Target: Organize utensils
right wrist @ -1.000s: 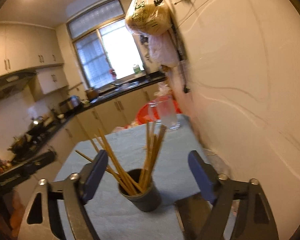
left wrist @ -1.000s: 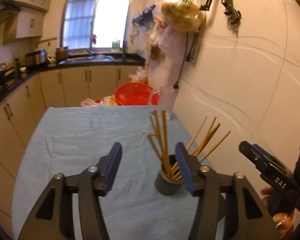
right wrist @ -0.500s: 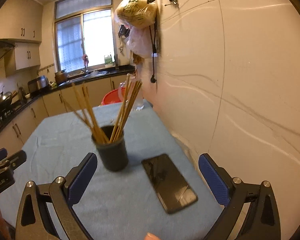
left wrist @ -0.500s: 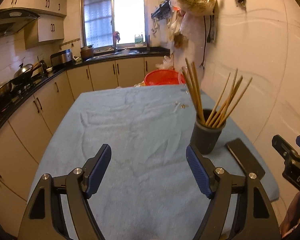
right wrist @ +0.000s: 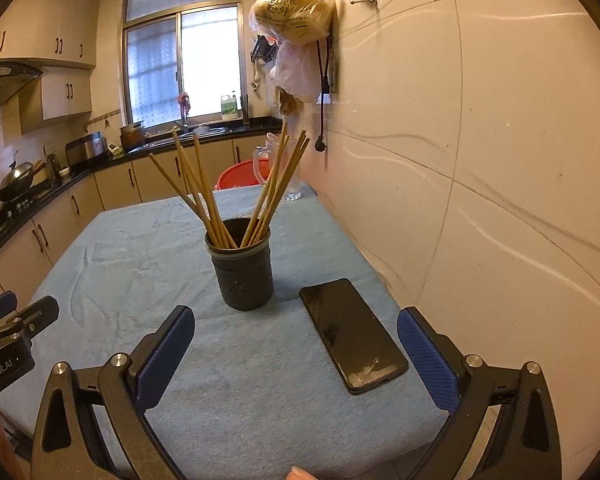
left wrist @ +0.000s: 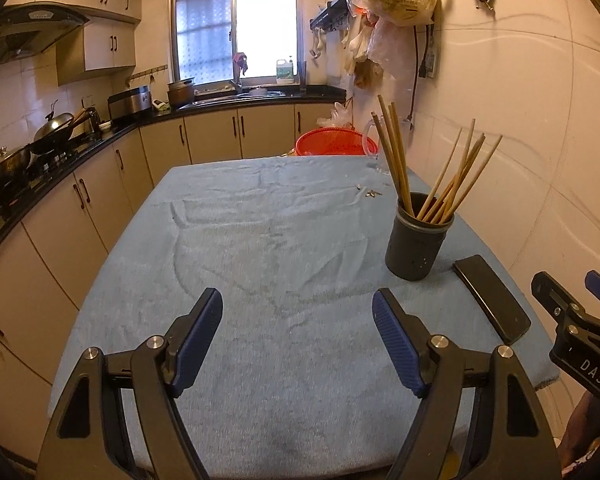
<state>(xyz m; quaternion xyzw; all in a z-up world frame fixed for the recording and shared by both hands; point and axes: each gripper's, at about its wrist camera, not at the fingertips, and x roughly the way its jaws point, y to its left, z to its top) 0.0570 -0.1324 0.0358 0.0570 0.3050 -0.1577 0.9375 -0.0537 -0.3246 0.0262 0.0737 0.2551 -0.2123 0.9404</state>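
Table: the table (left wrist: 260, 360) fills the middle and lower part of both views, covered by a wrinkled light blue cloth (right wrist: 140, 264), with its right edge along the white wall.
Red basin: a red basin (left wrist: 334, 146) sits just past the table's far edge, upper centre of the left wrist view.
Left tool: the left tool (left wrist: 298, 334) is at the bottom of its own view, its blue-padded fingers spread apart over bare cloth with nothing between them.
Right tool: the right tool (right wrist: 296, 356) is at the bottom of its own view, spread wide and empty; it also shows at the lower right edge of the left wrist view.
Phone: a black phone (right wrist: 352, 334) lies flat on the cloth, right of centre in the right wrist view, just beside the holder on its wall side.
Holder: a dark round holder (right wrist: 242, 270) stands upright on the cloth, centre of the right wrist view and right of centre in the left wrist view, well apart from both tools.
Chopsticks: wooden chopsticks (right wrist: 204, 200) stand in the holder, fanned out in two bunches leaning left and right.
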